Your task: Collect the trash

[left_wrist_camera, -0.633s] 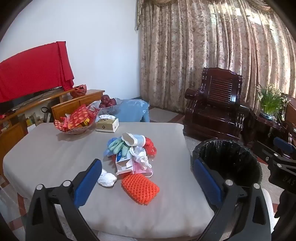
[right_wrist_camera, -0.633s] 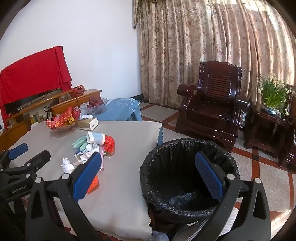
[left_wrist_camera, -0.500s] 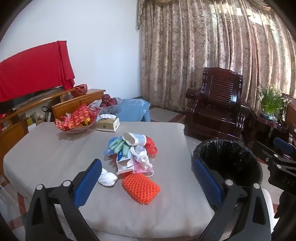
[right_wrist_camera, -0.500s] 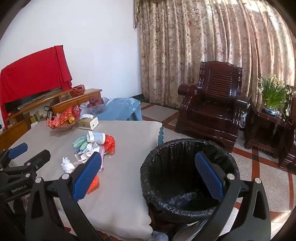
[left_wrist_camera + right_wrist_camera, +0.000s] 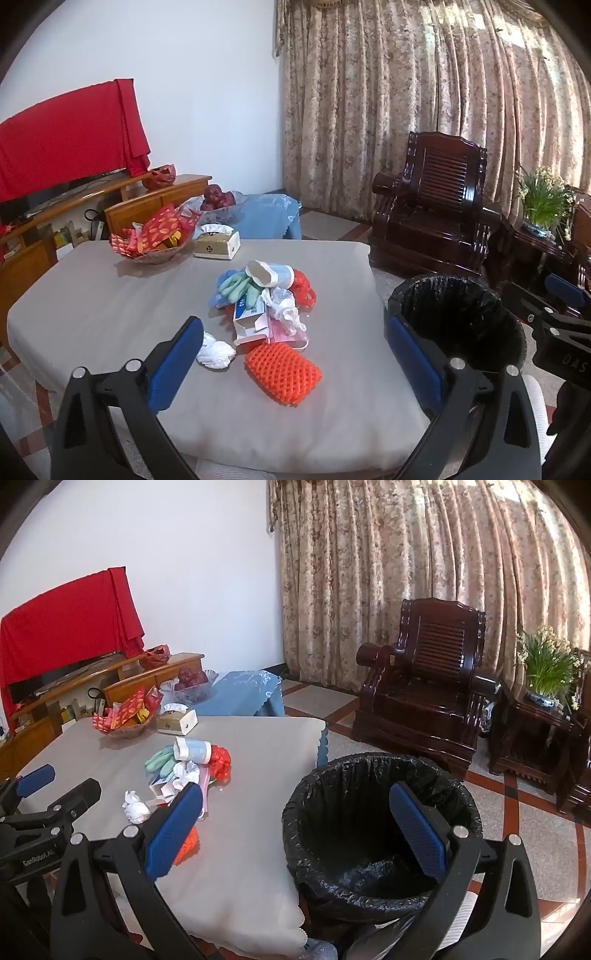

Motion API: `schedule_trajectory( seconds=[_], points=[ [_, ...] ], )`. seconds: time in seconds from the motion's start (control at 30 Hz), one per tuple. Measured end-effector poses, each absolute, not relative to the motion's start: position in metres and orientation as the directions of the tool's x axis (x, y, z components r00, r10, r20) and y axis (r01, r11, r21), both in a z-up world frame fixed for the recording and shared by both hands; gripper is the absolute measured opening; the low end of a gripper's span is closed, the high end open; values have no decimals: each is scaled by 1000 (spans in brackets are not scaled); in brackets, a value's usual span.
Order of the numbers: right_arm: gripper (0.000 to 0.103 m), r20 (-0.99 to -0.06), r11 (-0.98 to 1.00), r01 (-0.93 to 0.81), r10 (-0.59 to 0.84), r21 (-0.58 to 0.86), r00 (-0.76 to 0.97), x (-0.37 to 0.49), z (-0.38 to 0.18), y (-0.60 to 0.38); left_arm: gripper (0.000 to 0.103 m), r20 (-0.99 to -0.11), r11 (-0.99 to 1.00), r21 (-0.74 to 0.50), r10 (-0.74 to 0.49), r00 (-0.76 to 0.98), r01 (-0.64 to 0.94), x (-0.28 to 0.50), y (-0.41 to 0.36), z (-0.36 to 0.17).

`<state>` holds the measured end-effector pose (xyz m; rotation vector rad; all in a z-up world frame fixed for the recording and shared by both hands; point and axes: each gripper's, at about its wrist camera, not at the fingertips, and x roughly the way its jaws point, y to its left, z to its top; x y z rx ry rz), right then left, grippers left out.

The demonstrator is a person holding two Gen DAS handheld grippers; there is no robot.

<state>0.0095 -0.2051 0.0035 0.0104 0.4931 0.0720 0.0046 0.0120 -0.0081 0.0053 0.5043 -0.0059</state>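
Right, both your grippers are spread wide and carrying nothing. The orange foam-net fruit sleeve [image 5: 282,373] lies at the near edge of the litter pile on the grey-clothed table [image 5: 110,306], dead ahead of your left gripper [image 5: 295,362], its long axis running slantwise across your fingers. Your right gripper [image 5: 295,834] sits over towards the black-lined round bin [image 5: 380,834], so the left is nearer.

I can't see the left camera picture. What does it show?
A pile of trash lies on a grey table, with a black bin beside it on the right. The left gripper hangs above, jaws open and empty.
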Motion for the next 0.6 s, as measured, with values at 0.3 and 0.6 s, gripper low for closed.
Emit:
schedule_trajectory(
  seconds=[0.3,0.6],
  points=[
    [98,-474,997,-66,70,25,878,9,2,-203,97,-486,1000,5,-2,874,5,5,11,-8],
    [98,-477,997,-67,71,25,876,8,3,-203,97,-488,1000,6,-2,873,5,5,10,-6]
  ],
)
